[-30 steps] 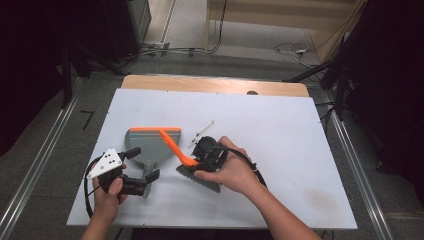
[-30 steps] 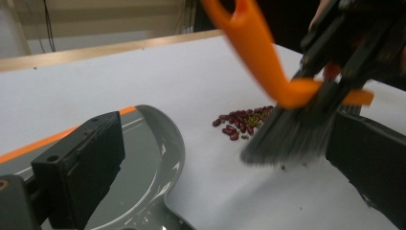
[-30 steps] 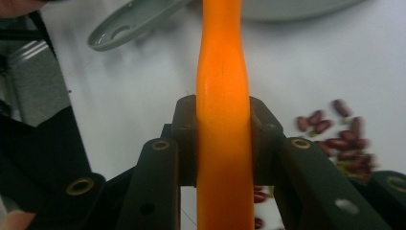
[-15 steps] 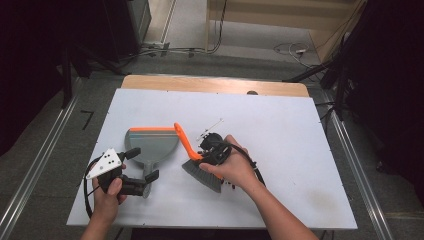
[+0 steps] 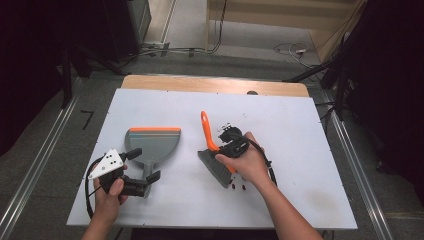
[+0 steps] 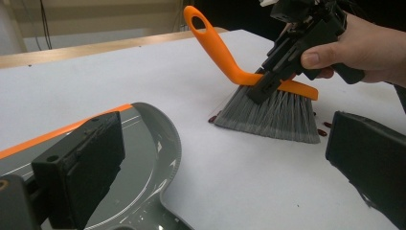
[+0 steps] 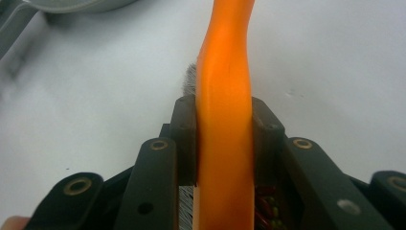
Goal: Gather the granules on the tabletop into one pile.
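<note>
The white tabletop [image 5: 300, 150] is a smooth matte board with a strip of pale wood along its far edge. Both forearms come in over its near edge: the left hand [image 5: 107, 192] sits close to the near-left corner, knuckles up, holding the left claw [image 5: 150, 180] low and level so that it points toward the middle of the tabletop; the right hand [image 5: 250, 162] reaches further in, near the centre, wrist bent so that the right claw [image 5: 220, 150] points toward the left edge. The dustpan [image 5: 152, 145] is grey moulded plastic, flat and fan-shaped with a raised curved rim and an orange strip along its straight lip; the lip faces the far edge and its short handle runs back toward the near edge, where the left claw is. The left claw's black jaws stand wide apart with the pan's handle end low between them; whether they press on it I cannot tell. The brush [image 5: 212, 150] has a glossy orange plastic handle ending in a loop, and a broad wedge of grey bristles resting on the tabletop. Its long axis runs from near edge to far edge, loop end pointing far and tilted up. The right claw is clamped tight across the orange handle just above the bristles. A few small dark red beans [image 6: 213, 119] lie on the tabletop, just beside the bristles.
</note>
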Available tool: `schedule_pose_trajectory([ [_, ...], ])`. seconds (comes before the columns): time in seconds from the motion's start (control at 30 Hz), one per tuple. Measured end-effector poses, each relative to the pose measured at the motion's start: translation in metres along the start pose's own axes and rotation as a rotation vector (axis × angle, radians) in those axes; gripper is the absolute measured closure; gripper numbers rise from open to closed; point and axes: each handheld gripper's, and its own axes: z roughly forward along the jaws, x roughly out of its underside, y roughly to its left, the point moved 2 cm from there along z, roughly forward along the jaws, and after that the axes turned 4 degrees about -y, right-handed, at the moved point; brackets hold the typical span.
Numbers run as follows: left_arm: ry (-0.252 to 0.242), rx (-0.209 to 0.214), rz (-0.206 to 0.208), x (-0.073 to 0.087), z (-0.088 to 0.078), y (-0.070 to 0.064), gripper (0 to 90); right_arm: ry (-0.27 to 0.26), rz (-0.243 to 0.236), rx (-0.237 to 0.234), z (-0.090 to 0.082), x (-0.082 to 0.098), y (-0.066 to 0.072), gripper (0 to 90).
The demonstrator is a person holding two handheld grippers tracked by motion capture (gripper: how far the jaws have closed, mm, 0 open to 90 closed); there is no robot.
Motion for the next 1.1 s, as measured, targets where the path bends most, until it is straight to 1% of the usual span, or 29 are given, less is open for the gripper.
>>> schedule_pose_trajectory([
  [0.2, 0.001, 0.0, 0.0, 0.0, 0.0, 0.0, 0.2, -0.024, 0.055, 0.018, -0.007, 0.007, -0.013, 67.4],
  [0.3, 0.001, 0.0, 0.0, 0.0, 0.0, 0.0, 0.2, -0.032, 0.07, 0.032, -0.01, 0.01, -0.019, 67.4],
  [0.47, 0.001, -0.001, -0.002, 0.0, 0.001, 0.0, 0.2, -0.039, 0.092, 0.044, -0.015, 0.013, -0.024, 67.5],
  [0.53, 0.0, -0.001, -0.004, 0.0, 0.001, 0.0, 0.2, -0.05, 0.098, 0.035, -0.017, 0.013, -0.024, 67.6],
  [0.63, 0.0, -0.002, -0.003, 0.0, 0.001, 0.0, 0.2, -0.078, 0.123, 0.0, -0.021, 0.01, -0.019, 68.3],
  [0.7, -0.001, -0.002, -0.003, -0.001, 0.002, 0.0, 0.2, -0.095, 0.132, -0.021, -0.023, 0.004, -0.012, 68.5],
  [0.73, -0.004, -0.002, -0.005, -0.001, 0.002, 0.0, 0.2, -0.106, 0.132, -0.035, -0.024, 0.0, -0.008, 68.6],
  [0.83, -0.004, -0.004, -0.006, -0.001, 0.001, -0.001, 0.2, -0.125, 0.105, -0.038, -0.023, -0.016, 0.006, 68.6],
  [0.87, -0.005, -0.004, -0.006, -0.001, 0.001, 0.0, 0.2, -0.128, 0.1, -0.039, -0.021, -0.021, 0.01, 68.6],
  [0.9, -0.005, -0.004, -0.006, -0.001, 0.001, 0.0, 0.2, -0.131, 0.09, -0.035, -0.015, -0.03, 0.018, 68.7],
  [0.93, -0.006, -0.004, -0.006, -0.001, 0.001, 0.0, 0.2, -0.131, 0.09, -0.035, -0.015, -0.03, 0.018, 68.7],
  [0.97, -0.003, -0.005, -0.006, -0.001, 0.0, 0.0, 0.2, -0.133, 0.092, -0.037, -0.011, -0.034, 0.021, 68.7],
  [1.03, -0.005, -0.003, -0.007, 0.0, 0.0, 0.001, 0.2, -0.127, 0.094, -0.036, -0.002, -0.041, 0.027, 68.7],
  [1.1, -0.004, -0.005, -0.007, 0.0, 0.0, 0.001, 0.2, -0.114, 0.098, -0.034, 0.008, -0.045, 0.029, 68.7],
])
